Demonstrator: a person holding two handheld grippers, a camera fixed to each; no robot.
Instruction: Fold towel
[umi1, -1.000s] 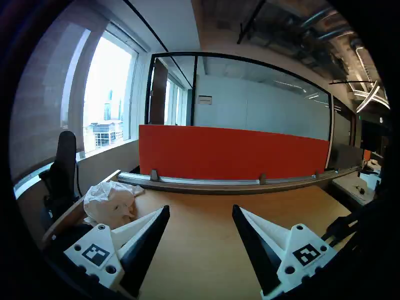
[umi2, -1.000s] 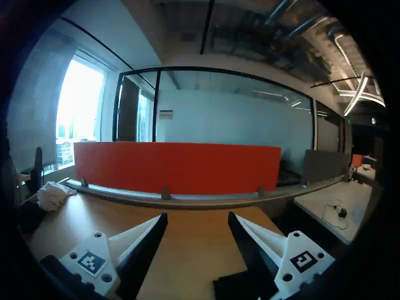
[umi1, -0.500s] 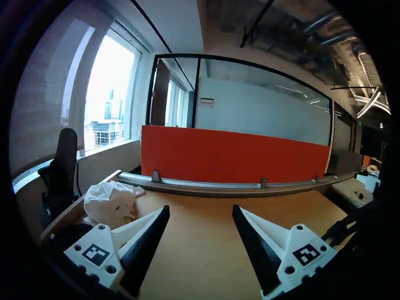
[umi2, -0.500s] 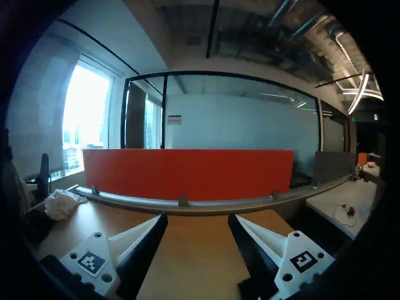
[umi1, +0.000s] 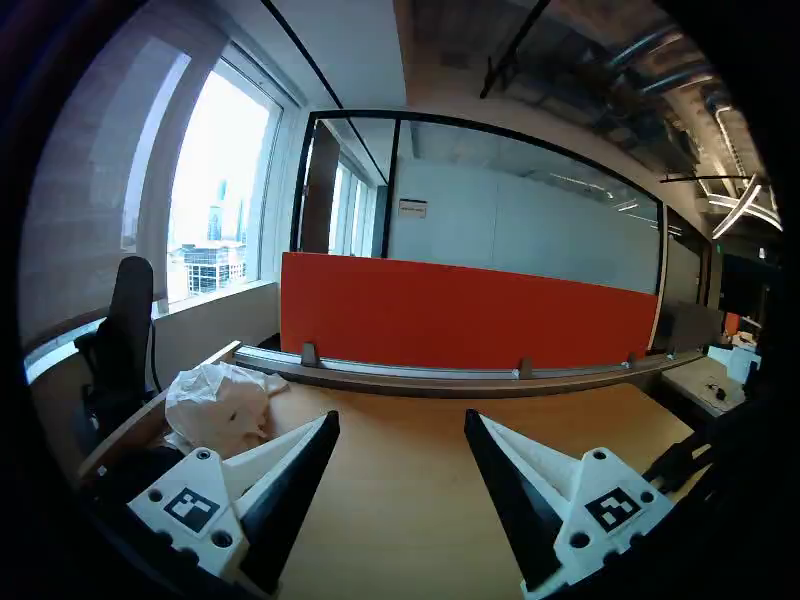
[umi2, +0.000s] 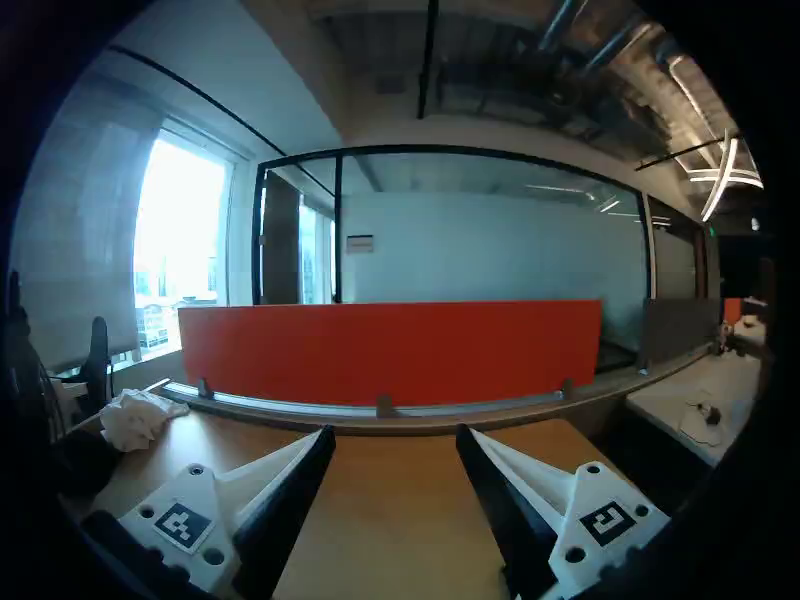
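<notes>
Fold not started imo: towel (umi1: 222, 405) is a crumpled heap at far left of the surface (umi1: 400, 530), by the window (umi1: 215, 190), near the orange divider (umi1: 460, 310). The left tongs (umi1: 400, 415) are apart, empty, closer to it. The right tongs (umi2: 395, 430) are apart, empty, well off. To do: grab, spread flat, fold.

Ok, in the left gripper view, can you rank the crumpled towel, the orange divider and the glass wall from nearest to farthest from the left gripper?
1. Crumpled towel: on the desk, at the view's left, just ahead of the left gripper.
2. Orange divider: standing along the desk's far edge.
3. Glass wall: behind the divider, farthest back.
</notes>
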